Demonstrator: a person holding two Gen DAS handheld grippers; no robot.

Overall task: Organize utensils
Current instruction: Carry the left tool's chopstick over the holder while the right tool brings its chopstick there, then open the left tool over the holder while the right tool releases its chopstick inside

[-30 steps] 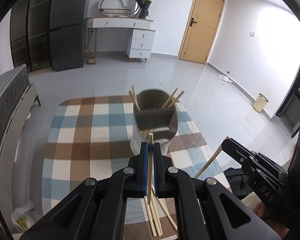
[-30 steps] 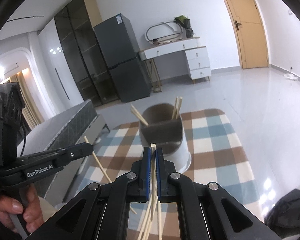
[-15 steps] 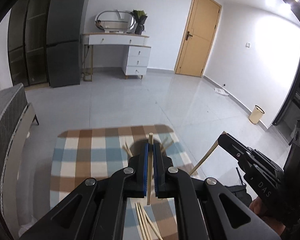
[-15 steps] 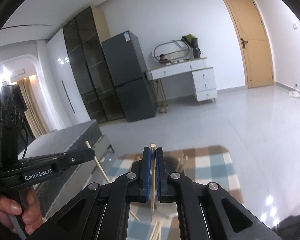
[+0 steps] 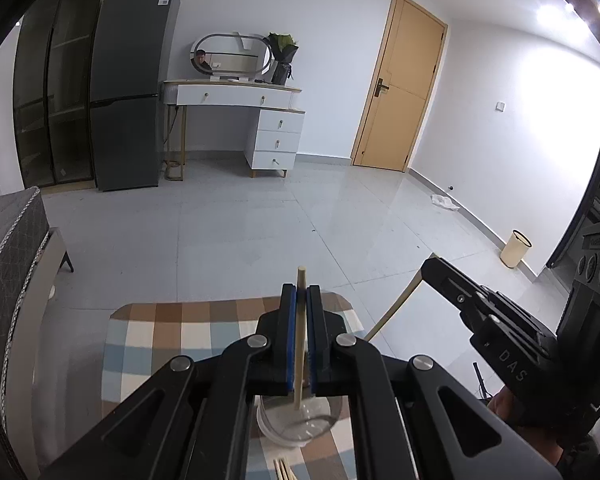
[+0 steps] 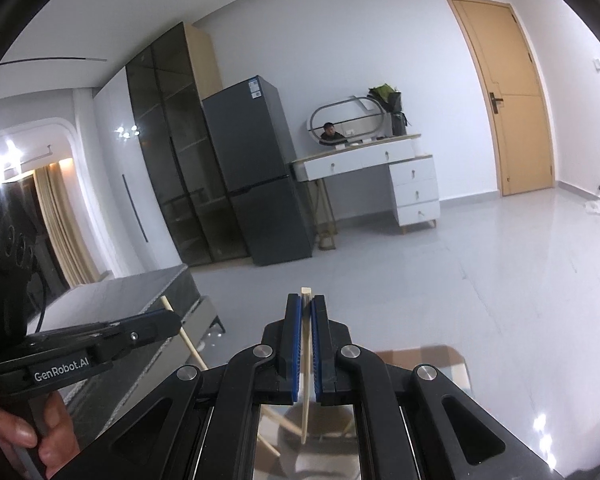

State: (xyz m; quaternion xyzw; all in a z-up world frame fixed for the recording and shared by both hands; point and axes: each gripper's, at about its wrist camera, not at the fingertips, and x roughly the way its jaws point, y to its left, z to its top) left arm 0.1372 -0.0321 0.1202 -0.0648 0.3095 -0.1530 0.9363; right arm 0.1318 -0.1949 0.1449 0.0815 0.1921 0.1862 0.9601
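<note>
While both tools hang above the checked cloth (image 5: 172,332), each one is clamped on a single chopstick. From its own camera, the left gripper (image 5: 301,300) has its blue pads (image 5: 289,336) pressed together on a pale chopstick (image 5: 299,344) that runs upright between them, its top end poking out just beyond the fingertips and its lower end hanging over the mouth of the white utensil holder (image 5: 296,426) directly beneath the jaws. A few loose chopsticks (image 5: 283,470) lie on the cloth nearer than the holder, at the bottom edge of that view. Off to its right, the right gripper (image 5: 434,266) shows from the side with its own stick slanting down below its tip.

From the right wrist camera, the right gripper (image 6: 307,312) is closed on a second chopstick (image 6: 306,364), also held upright, square top just past the fingertips, lower end hanging over the holder (image 6: 320,432), where other sticks lean. To its left, the left gripper (image 6: 168,322) appears side-on, held by a hand (image 6: 32,432).
</note>
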